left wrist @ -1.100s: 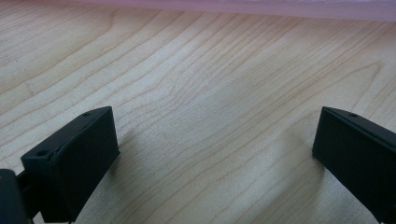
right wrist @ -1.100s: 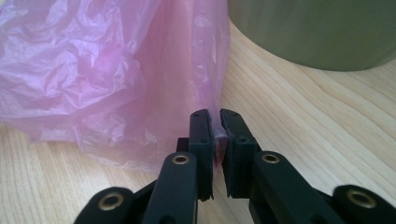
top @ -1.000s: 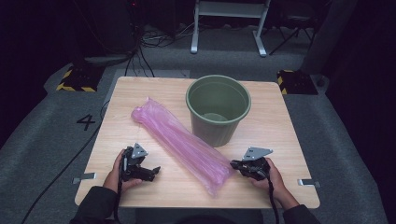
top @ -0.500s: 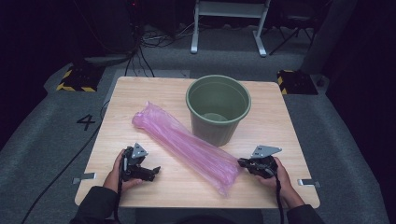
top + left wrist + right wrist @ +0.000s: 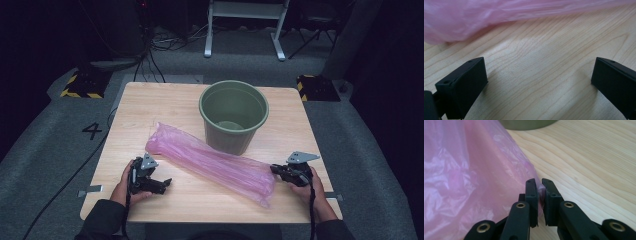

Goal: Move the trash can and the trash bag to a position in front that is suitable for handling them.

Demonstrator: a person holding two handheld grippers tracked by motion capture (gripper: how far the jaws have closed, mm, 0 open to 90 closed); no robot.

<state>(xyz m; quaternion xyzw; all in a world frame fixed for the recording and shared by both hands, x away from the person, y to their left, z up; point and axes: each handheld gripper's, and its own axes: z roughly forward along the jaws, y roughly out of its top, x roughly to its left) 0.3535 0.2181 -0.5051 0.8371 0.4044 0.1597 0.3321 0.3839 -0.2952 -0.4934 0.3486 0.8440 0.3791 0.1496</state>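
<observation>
Long translucent pink plastic bag (image 5: 215, 162) lies diagonally across light wooden table (image 5: 150, 107), from 10 to 4 o'clock of centre, touching round green plastic bucket (image 5: 233, 116) at 12. Right gripper (image 5: 540, 185) clenched on bag's edge, likely for pulling. Left gripper (image 5: 537, 82) released, jaws wide, resting beside bag at 7 o'clock.

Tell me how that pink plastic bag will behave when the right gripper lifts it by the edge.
The pink plastic bag looks thin, crinkled and translucent, so it will probably hang limp. It seems light, likely trailing across the table rather than resisting. The right gripper pinches only a sliver of film, which might slip or stretch.
</observation>
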